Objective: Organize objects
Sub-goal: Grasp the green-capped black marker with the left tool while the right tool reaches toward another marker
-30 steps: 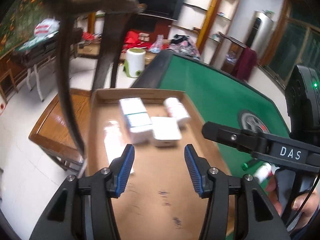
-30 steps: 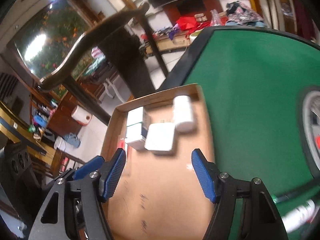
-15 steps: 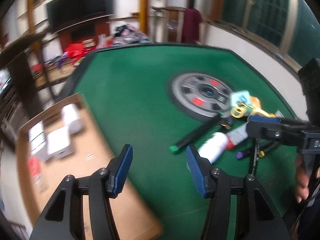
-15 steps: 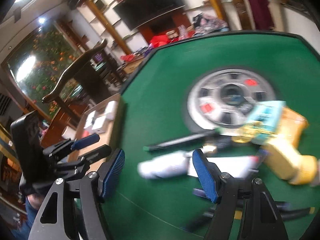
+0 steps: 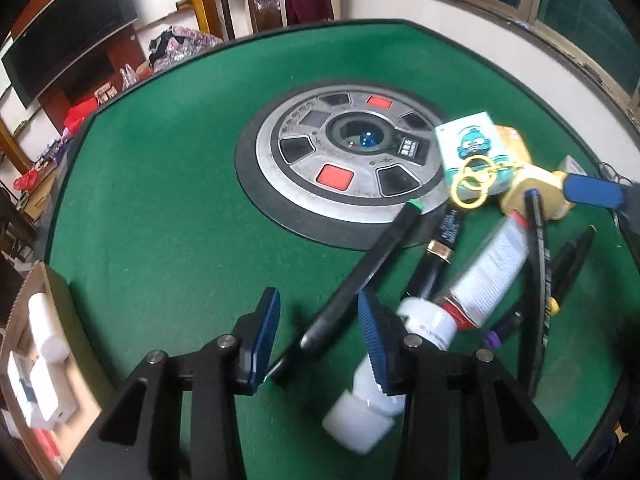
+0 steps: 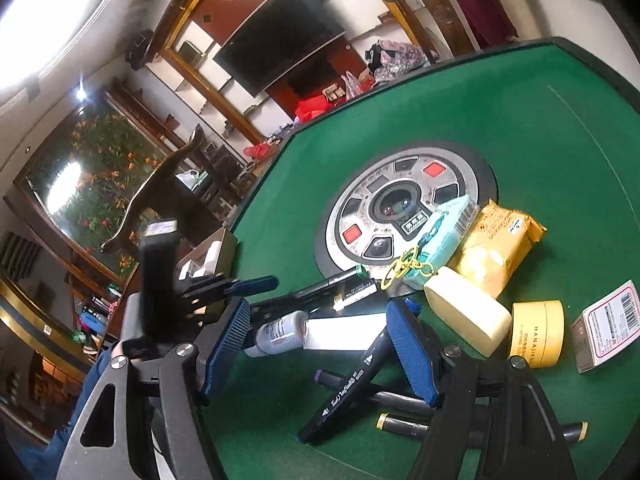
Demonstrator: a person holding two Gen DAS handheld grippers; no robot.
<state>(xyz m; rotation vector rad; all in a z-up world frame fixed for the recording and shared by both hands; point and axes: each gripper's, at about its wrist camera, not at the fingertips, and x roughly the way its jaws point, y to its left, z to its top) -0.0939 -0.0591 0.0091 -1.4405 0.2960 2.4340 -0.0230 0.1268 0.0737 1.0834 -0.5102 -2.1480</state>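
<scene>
On the green table [image 6: 560, 128] lie one white tube [image 6: 344, 332], one yellow jar [image 6: 538, 334] and one yellow packet [image 6: 496, 240].

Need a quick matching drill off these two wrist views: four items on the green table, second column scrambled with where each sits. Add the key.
Items:
1. green-capped marker
2. gold keyring
3. round yellow jar
4. white box

Places:
A. between the cream case and the barcoded carton
B. in the cardboard tray at the table's edge
C. its near end between the fingers of the left hand-held gripper
D. on the teal cartoon pack

Pairs: 1-C, 2-D, 3-A, 4-B
</scene>
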